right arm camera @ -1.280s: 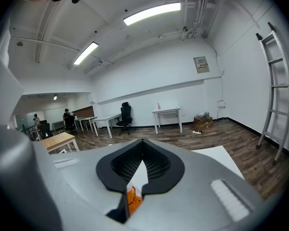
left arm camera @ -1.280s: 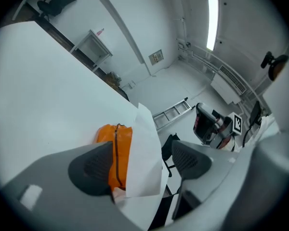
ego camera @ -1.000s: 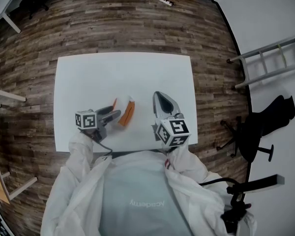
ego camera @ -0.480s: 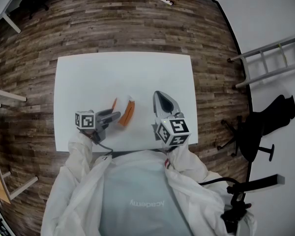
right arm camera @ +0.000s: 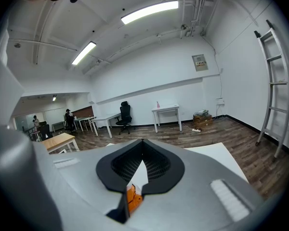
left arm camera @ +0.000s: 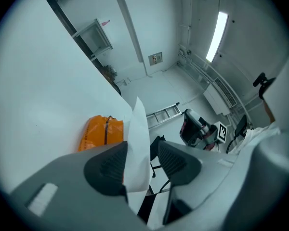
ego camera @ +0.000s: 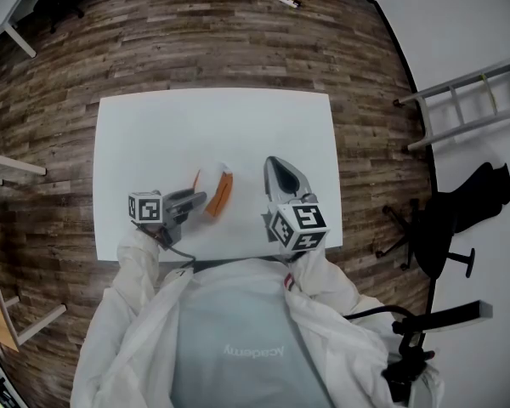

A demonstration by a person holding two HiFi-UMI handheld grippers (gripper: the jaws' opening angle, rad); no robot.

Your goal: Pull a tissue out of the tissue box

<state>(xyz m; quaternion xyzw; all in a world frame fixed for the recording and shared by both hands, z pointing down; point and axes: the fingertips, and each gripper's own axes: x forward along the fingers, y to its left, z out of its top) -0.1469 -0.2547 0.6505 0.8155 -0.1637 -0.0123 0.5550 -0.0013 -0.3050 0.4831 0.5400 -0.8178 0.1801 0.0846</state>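
Progress: early | left claw (left arm camera: pixel 142 163) just closing round the tissue (left arm camera: pixel 137 138), not yet pinching | right claw (right arm camera: pixel 143 148) closed, empty | tissue sits in orange tissue box (left arm camera: pixel 100 131); pull pending

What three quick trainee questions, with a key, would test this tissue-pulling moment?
1. True or false: the right gripper holds the tissue.
2. What colour is the tissue pack?
3. Which gripper has the tissue between its fingers: A, left gripper; B, right gripper?
Key: 1 false, its fingers are together, empty. 2 orange. 3 A; those fingers have just been closing, one not yet touching the tissue.
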